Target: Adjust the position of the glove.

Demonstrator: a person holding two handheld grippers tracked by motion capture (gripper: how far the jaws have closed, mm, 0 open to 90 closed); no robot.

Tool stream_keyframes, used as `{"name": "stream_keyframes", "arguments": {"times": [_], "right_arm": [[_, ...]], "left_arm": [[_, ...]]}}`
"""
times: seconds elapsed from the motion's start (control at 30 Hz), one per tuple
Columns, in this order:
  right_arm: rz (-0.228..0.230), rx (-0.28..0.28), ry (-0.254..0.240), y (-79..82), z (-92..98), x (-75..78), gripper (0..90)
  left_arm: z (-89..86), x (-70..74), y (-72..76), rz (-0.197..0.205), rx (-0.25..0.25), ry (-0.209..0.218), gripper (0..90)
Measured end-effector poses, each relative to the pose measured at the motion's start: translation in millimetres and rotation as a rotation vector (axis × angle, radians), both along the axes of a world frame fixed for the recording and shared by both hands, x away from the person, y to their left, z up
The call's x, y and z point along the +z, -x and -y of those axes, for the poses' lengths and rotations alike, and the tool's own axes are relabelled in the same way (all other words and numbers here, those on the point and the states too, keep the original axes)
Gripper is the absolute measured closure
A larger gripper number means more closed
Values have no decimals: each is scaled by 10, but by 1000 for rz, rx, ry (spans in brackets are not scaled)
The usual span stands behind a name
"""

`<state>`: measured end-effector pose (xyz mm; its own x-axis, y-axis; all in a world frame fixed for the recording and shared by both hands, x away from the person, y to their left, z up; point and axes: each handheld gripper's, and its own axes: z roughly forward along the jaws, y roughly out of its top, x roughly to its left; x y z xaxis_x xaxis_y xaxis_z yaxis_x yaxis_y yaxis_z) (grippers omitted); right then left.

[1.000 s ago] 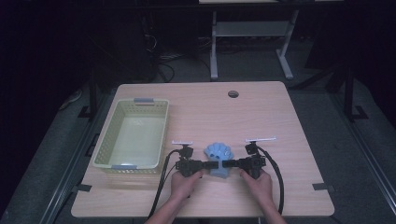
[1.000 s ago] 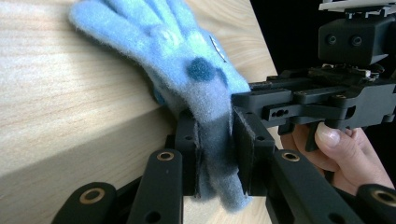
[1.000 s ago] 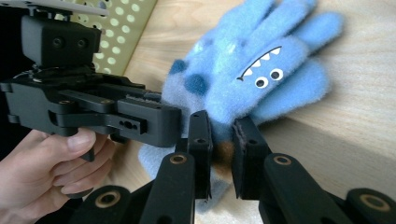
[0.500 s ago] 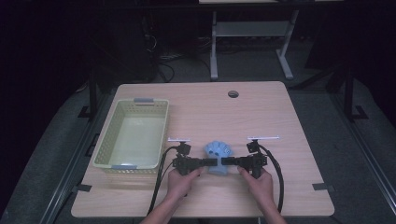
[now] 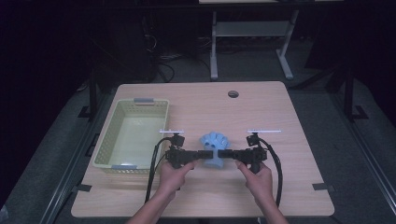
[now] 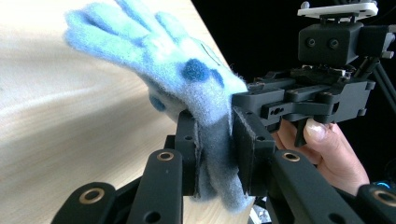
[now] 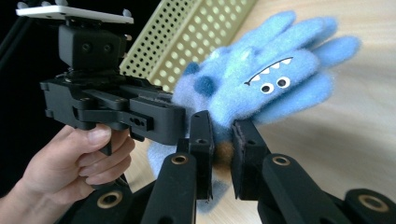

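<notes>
Nearest the person, both hands squeeze the triggers, and each claw is clamped on the cuff end of the blue fuzzy monster glove [image 5: 215,148]. The left claw [image 5: 206,154] pinches one side of the cuff, the right claw [image 5: 219,154] the other, their tips almost meeting. The glove hangs between them near the table's [image 5: 261,112] front edge, fingers fanned away from the person. To carry it well, I judge both grips must stay firm and the two hands move together at one height, so the soft cuff neither stretches nor slips. Farther left sits the pale green basket [image 5: 105,144], a likely destination; lift clear of its rim before swinging over.
</notes>
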<state>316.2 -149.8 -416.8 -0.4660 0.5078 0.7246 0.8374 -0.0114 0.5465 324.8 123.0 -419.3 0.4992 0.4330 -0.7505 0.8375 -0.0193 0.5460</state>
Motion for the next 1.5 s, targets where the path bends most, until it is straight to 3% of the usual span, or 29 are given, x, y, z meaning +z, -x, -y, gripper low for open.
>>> {"name": "stream_keyframes", "arguments": {"times": [0.23,0.7,1.5], "right_arm": [[23,15,-1,-58,-111,169,803],[66,64,4,-202,-454,459,805],[91,128,2,-393,-875,632,805]], "left_arm": [[-120,154,-32,23,0,4,723],[-471,337,-113,30,-3,35,724],[-924,488,-184,27,32,56,724]]}}
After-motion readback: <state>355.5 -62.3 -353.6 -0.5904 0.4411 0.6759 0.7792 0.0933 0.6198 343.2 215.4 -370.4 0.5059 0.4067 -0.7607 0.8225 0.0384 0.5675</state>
